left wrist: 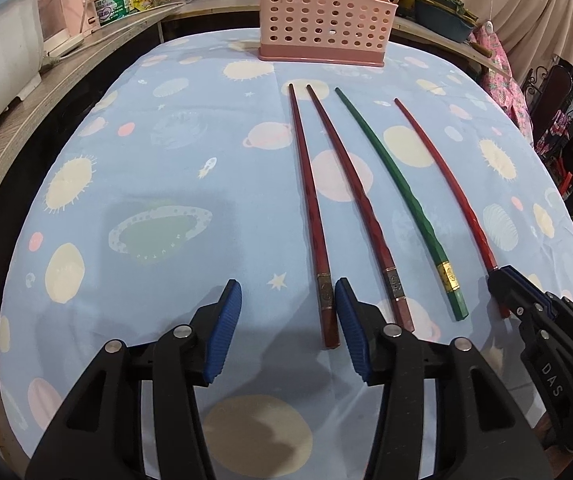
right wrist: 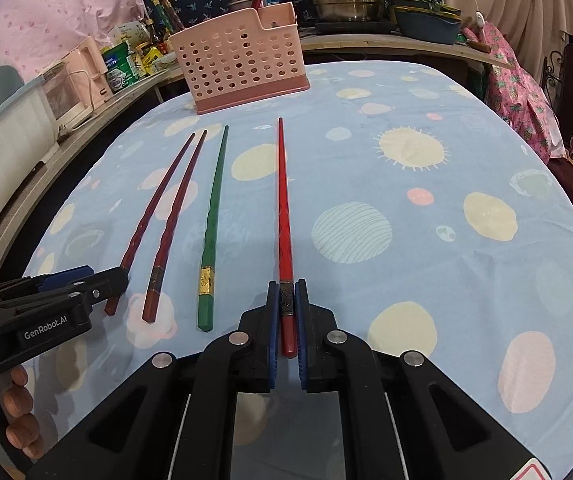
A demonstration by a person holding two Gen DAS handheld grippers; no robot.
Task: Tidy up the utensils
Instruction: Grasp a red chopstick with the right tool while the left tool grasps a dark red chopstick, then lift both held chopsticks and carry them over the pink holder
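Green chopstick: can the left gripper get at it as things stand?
Probably yes. The green chopstick lies free on the tablecloth, untouched. The left gripper is open and empty, but two dark red chopsticks lie between; lifting over should clear them. The right gripper only holds the bright red chopstick.

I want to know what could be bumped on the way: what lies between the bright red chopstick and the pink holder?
Only bare planet-print tablecloth: in the right wrist view, nothing lies between the bright red chopstick tip and the pink holder.

Red chopstick (left wrist: 442, 172) butt end hidden under right hand-held gripper (left wrist: 500, 280); pink holder (right wrist: 242, 62) contents mostly hidden; bottle labels (right wrist: 120, 66) unreadable.
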